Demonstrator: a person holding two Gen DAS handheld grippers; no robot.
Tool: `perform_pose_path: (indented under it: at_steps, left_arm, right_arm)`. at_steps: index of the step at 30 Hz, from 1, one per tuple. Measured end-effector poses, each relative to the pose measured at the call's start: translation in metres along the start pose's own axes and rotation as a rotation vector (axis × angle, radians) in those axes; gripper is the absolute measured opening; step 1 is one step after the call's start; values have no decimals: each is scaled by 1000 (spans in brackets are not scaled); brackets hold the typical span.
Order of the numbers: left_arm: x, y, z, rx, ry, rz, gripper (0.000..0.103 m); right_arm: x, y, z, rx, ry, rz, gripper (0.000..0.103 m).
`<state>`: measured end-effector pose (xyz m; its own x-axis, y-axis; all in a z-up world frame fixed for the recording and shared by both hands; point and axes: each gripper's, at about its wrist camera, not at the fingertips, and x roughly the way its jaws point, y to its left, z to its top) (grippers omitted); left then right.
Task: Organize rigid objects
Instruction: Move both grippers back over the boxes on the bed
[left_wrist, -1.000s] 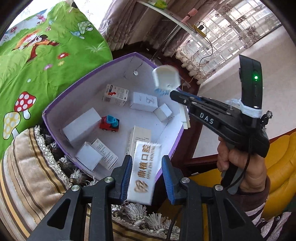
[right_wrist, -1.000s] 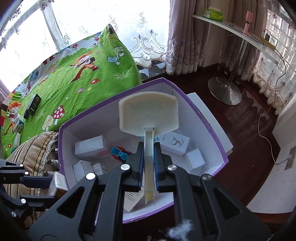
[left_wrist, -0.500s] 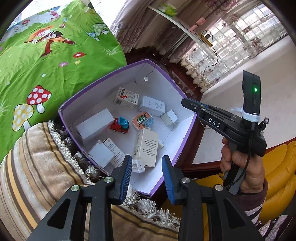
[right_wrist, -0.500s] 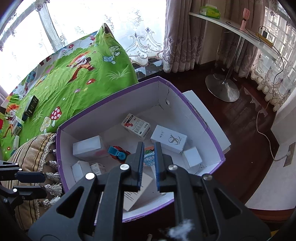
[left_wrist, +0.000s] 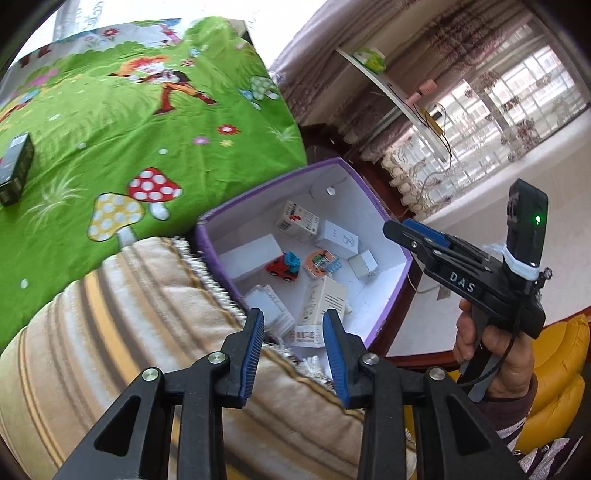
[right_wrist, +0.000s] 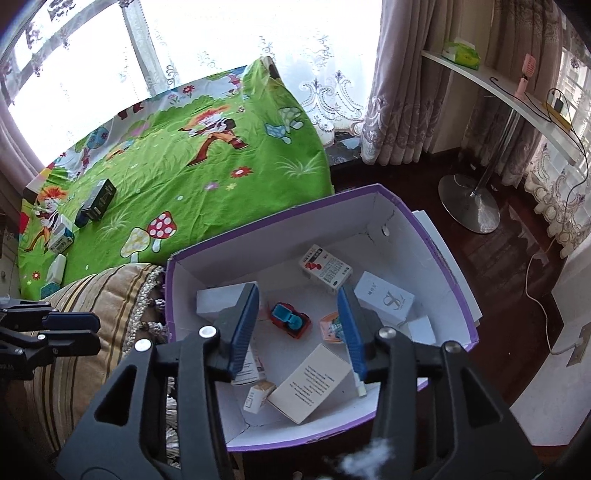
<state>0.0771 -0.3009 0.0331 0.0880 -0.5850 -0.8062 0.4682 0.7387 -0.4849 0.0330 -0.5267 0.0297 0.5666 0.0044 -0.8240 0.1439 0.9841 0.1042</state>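
Left gripper (left_wrist: 293, 343) empty, jaws parted; right gripper (right_wrist: 297, 325) jaws just opened, empty

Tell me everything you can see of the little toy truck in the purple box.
The toy truck is small, plastic-looking, with a red body, a blue part on top and black wheels. It stands on its wheels on the white floor of the purple box, near the middle, between a white carton and an orange packet. Neither gripper touches it.

A green cartoon blanket (right_wrist: 192, 170) lies beside a striped cushion (left_wrist: 122, 332).
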Motion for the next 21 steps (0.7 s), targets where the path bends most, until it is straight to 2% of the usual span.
perform_pose_path:
  at_steps: [7, 15, 19, 21]
  left_arm:
    - [-36, 48, -7, -95, -79, 43, 35]
    - [-91, 125, -23, -242, -170, 161, 35]
    - [-113, 170, -35, -336, -185, 247, 49]
    - [-120, 191, -42, -377, -185, 282, 51]
  right_arm:
    - [3, 48, 9, -96, 12, 41, 52]
    - [8, 97, 16, -184, 29, 84, 57]
    - [13, 115, 18, -214, 39, 102, 58]
    - [15, 124, 19, -229, 43, 112, 59]
